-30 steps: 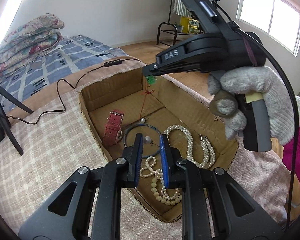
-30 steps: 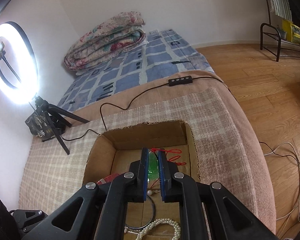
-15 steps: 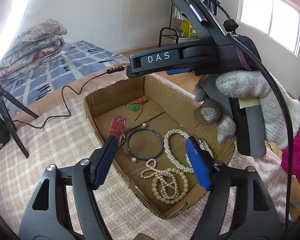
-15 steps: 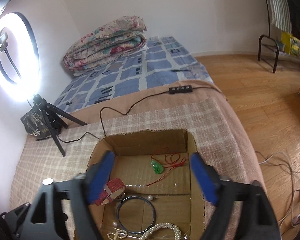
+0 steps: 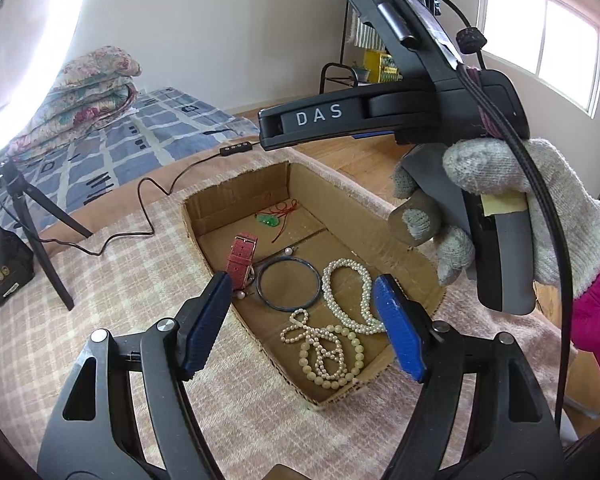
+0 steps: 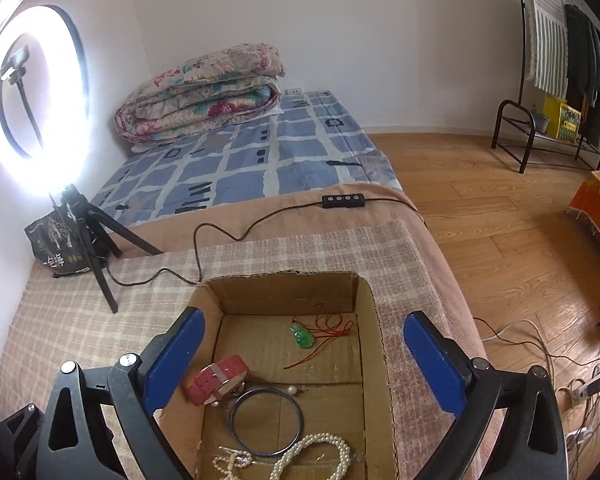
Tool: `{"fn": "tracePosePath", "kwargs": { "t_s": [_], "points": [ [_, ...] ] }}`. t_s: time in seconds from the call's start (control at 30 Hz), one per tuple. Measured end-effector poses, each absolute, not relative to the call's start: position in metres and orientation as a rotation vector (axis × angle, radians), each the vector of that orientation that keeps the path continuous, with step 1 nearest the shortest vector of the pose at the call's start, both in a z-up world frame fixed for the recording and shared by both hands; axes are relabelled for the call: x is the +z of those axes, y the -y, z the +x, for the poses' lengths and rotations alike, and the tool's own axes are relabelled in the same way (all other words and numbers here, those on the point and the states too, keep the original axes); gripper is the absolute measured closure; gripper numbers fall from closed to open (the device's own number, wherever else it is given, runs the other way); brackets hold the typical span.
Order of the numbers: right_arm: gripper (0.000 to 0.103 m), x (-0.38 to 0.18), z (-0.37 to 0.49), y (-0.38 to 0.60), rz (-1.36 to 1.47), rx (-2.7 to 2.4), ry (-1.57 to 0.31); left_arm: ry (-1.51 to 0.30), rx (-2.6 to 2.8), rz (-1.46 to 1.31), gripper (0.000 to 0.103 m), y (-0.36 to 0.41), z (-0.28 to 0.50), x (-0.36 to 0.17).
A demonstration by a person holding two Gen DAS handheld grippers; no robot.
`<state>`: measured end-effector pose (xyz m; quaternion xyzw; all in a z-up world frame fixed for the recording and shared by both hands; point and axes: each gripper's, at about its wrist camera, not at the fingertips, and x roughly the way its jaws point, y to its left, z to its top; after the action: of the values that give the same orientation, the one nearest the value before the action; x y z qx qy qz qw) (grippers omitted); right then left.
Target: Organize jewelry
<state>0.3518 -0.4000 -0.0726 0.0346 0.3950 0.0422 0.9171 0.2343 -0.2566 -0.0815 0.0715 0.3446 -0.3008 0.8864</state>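
An open cardboard box point(image 5: 352, 216) point(image 6: 370, 312) holds the jewelry. In it lie a green pendant on a red cord point(image 5: 269, 221) point(image 6: 302, 336), a red watch strap point(image 5: 241, 257) point(image 6: 217, 380), a dark bangle point(image 5: 289, 286) point(image 6: 265, 422), a white pearl necklace point(image 5: 352, 292) point(image 6: 320, 454) and a cream bead bracelet point(image 5: 329, 354). My left gripper point(image 5: 300, 326) is open and empty above the box's near end. My right gripper point(image 6: 302, 364) is open and empty above the box; its body shows in the left wrist view point(image 5: 388, 116).
The box rests on a checked blanket point(image 5: 100, 288) point(image 6: 300, 248) over a bed. A ring light on a tripod point(image 6: 36, 92) and a black bag point(image 6: 62, 246) stand at the left, with its cable point(image 6: 260, 220) running across. Wooden floor point(image 6: 500, 232) lies to the right.
Both grippers opened from shut. The right one let go of the green pendant, which now lies at the far end of the box. Both pulled back and up.
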Motion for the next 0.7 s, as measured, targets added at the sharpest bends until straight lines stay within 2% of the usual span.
{"fn": "tracePosePath", "kwargs": {
  "t_s": [0.7],
  "points": [
    [0.002, 0.026, 0.256, 0.369, 0.038, 0.076, -0.691, -0.62, -0.591, 0.118, 0.027, 0.198, 0.155, -0.011]
  ]
}}
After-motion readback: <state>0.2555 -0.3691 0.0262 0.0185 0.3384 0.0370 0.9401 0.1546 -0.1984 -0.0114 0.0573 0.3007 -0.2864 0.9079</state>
